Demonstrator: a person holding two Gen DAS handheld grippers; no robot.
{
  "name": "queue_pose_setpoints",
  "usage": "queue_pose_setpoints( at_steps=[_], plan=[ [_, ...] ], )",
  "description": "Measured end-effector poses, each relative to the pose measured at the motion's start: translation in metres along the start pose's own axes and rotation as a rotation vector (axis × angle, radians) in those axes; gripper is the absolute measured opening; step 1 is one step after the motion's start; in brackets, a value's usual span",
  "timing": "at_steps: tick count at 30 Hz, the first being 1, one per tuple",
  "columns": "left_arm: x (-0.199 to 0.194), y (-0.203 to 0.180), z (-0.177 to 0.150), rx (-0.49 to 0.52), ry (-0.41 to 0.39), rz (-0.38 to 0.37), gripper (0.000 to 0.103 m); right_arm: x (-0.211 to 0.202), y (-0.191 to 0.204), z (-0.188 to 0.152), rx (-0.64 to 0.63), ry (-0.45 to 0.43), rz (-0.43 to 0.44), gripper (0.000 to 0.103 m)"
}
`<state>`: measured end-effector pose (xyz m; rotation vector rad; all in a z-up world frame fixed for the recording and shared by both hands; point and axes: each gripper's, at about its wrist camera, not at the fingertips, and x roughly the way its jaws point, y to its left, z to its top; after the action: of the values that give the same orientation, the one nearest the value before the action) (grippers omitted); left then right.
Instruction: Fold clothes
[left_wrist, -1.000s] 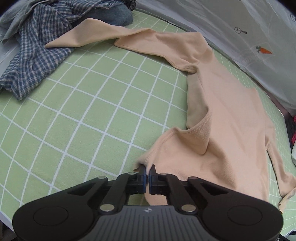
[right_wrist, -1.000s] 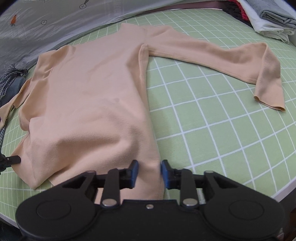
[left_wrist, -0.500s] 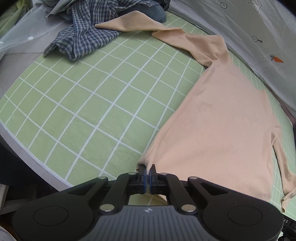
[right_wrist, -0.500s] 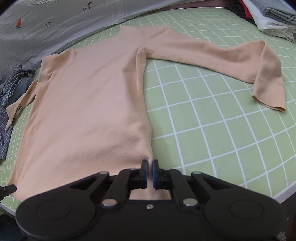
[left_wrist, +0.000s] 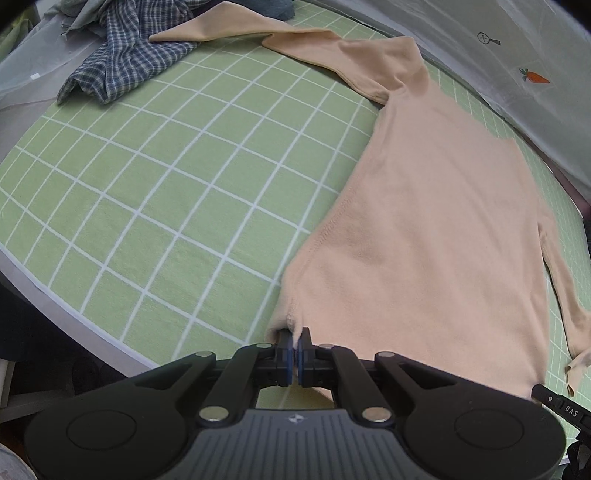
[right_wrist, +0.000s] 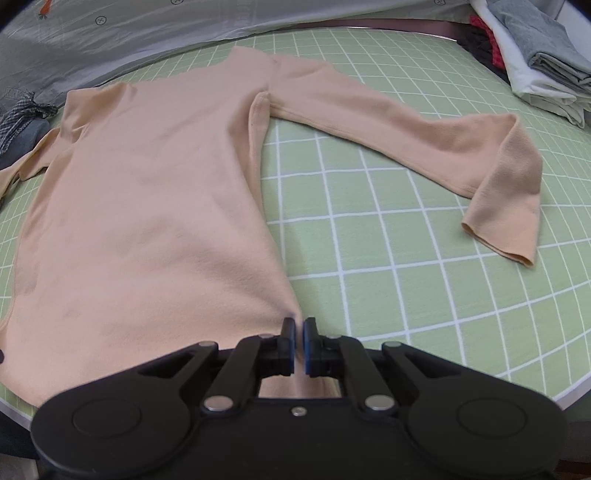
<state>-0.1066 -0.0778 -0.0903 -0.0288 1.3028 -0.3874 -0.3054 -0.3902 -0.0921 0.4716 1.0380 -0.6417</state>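
**Both grippers pinched on the hem of the peach top**

The left gripper (left_wrist: 295, 338) has its jaws pressed together on one bottom corner of the peach long-sleeved top (left_wrist: 424, 229), a little bunch of fabric gathered just ahead of the tips. The right gripper (right_wrist: 299, 326) is clamped the same way on the opposite hem corner. Between them the top lies flat on the green checked mat (left_wrist: 166, 177), body spread out, neck end away from the grippers. One sleeve (right_wrist: 424, 136) stretches across the mat with its cuff bent back toward the near edge; the other sleeve (left_wrist: 258, 33) reaches toward a crumpled blue plaid shirt (left_wrist: 122, 55) — its tip touching that pile. A stack of folded clothes (right_wrist: 543, 70) sits at the mat's far corner.
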Motion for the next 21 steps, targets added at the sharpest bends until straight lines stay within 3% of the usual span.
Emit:
queue_pose_setpoints(
  at_steps=[3,6,7,8,9,11,14,21],
  plan=[
    [0.001,-0.006,-0.008,-0.017,0.004,0.01,0.005,0.001,-0.009,0.004,-0.016,0.001,0.002,0.005],
    [-0.003,-0.012,-0.009,-0.052,-0.024,0.042,0.019,0.002,-0.021,0.009,0.012,0.018,0.074,0.007],
    [-0.006,-0.014,-0.008,-0.067,-0.041,0.053,0.033,0.002,-0.027,0.012,0.033,0.016,0.1,0.013],
    [-0.009,-0.017,-0.006,-0.083,-0.06,0.058,0.044,0.0,-0.033,0.015,0.06,0.003,0.122,0.032],
    [-0.013,-0.02,-0.004,-0.1,-0.083,0.058,0.048,-0.002,-0.038,0.018,0.08,-0.013,0.136,0.048],
    [-0.018,-0.03,0.002,-0.119,-0.121,0.058,0.056,-0.007,-0.049,0.026,0.101,-0.058,0.143,0.049],
    [-0.016,-0.055,0.012,-0.108,-0.149,0.071,0.063,-0.007,-0.065,0.041,0.132,-0.096,0.133,0.061],
    [-0.001,-0.115,0.037,-0.034,-0.159,0.073,0.068,0.009,-0.1,0.068,0.17,-0.12,0.099,0.074]
  ],
)
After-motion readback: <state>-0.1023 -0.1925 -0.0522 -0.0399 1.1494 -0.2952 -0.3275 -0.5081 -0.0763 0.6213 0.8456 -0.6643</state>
